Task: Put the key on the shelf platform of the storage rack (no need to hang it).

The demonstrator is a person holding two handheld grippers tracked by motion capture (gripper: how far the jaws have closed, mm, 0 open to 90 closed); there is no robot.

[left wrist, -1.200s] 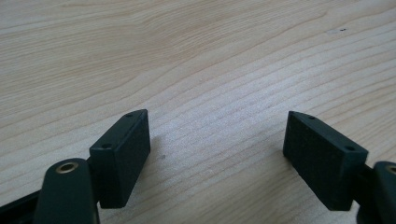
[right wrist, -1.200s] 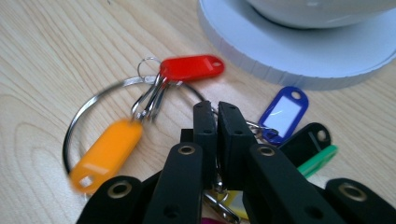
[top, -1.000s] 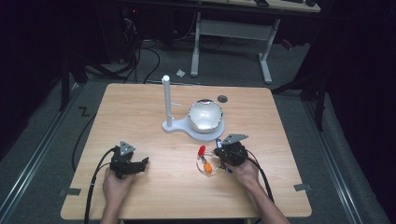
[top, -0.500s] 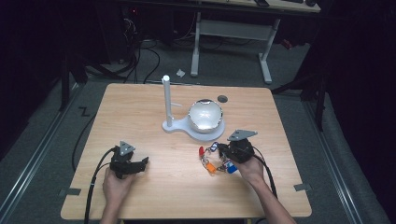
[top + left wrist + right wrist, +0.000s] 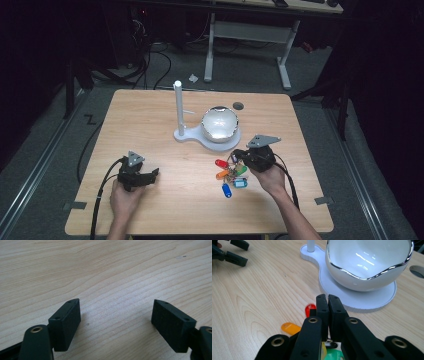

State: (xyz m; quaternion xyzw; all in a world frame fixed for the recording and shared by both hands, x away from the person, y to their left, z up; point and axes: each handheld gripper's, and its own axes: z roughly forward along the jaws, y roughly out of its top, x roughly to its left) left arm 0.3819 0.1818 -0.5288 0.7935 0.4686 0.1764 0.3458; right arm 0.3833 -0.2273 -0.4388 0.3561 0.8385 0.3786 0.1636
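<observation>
A bunch of coloured key tags (image 5: 229, 176) lies fanned on the wooden table (image 5: 150, 120) at front right, below the bowl. Its red tag (image 5: 310, 308) and orange tag (image 5: 290, 328) show left of my right gripper's jaws, and a green tag (image 5: 337, 356) shows underneath them. My right gripper (image 5: 240, 156) (image 5: 327, 298) is shut, and it appears to pinch the bunch's ring at its top. My left gripper (image 5: 152, 174) (image 5: 116, 320) rests at front left, wide open over bare wood with nothing between its jaws.
A white bowl with a silver rim (image 5: 219, 123) (image 5: 367, 260) sits on a white base (image 5: 187, 135) (image 5: 359, 300) with an upright post (image 5: 178, 107), just beyond the right gripper. A small grey hole (image 5: 238, 105) lies behind the bowl.
My right gripper has moved right and a little toward the person, taking the key bunch along; the tags now spread out more. The left gripper has stayed put.
</observation>
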